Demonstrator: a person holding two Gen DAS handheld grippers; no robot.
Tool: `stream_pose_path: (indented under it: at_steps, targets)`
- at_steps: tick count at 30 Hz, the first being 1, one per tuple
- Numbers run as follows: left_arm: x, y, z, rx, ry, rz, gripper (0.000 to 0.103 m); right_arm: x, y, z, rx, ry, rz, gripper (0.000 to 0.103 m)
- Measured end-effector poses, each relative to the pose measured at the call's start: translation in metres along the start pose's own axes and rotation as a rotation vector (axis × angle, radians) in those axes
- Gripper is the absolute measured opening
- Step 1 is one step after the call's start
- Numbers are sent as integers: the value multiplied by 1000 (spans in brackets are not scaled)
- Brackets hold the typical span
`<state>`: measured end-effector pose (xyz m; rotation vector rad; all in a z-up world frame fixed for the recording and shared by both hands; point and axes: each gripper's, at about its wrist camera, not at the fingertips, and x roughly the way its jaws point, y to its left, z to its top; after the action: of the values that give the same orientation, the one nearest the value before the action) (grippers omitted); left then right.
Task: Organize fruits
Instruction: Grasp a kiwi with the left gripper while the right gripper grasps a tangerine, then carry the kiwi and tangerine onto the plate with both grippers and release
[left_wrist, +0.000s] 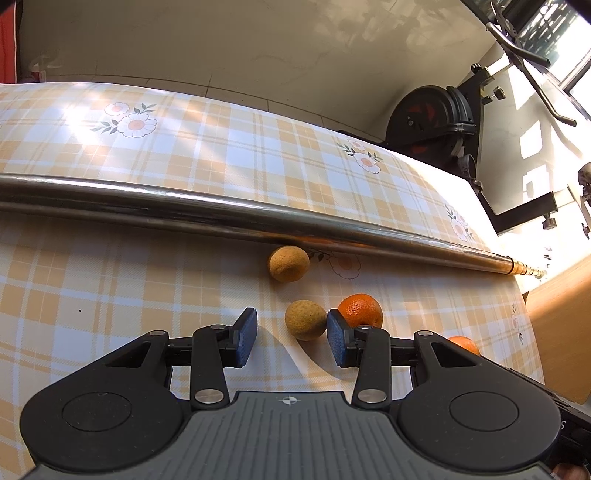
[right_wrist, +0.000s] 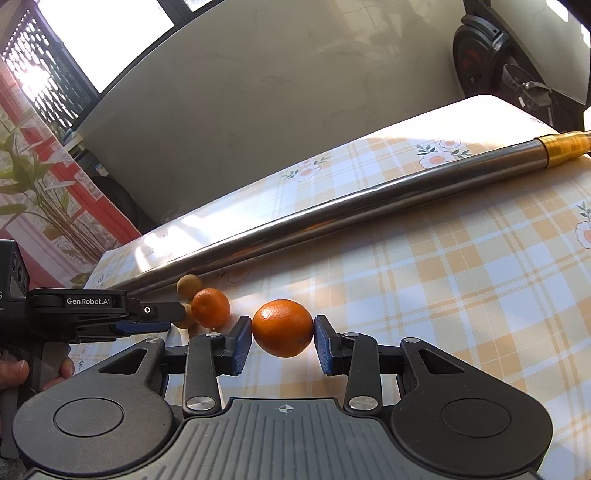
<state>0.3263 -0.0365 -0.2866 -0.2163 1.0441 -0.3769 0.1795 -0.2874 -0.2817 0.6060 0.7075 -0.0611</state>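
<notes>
Here the right gripper is pinching the big orange; the left gripper, spread around a brown fruit, risks nudging it rolling along the table.

Counted on the plaid tablecloth: two oranges, the larger and the smaller; two dull yellow-brown round fruits, one against the pole and one nearer; one steel pole with one gold end fitting. Also present: two handheld grippers, left gripper and right gripper. Beyond the table: one exercise bike.
</notes>
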Motion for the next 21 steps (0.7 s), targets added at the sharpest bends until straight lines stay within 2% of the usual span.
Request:
stream_pose_path:
  at_steps: [7,10,16,21]
  targets:
    - [3,-9,0,53,0,23,42,-3,-1,-1,4,-11,-5,34]
    - [4,-15,0,98,13,48,27,-4,-1,-2,-2,-16,-8,34]
    - [0,-10,0,57,14,59,26,-7,-2,-2,-1,-16,-14,34]
    - [-34,0,-12,31,-41,59,26,-17,5,-3,-25,-26,-3,34]
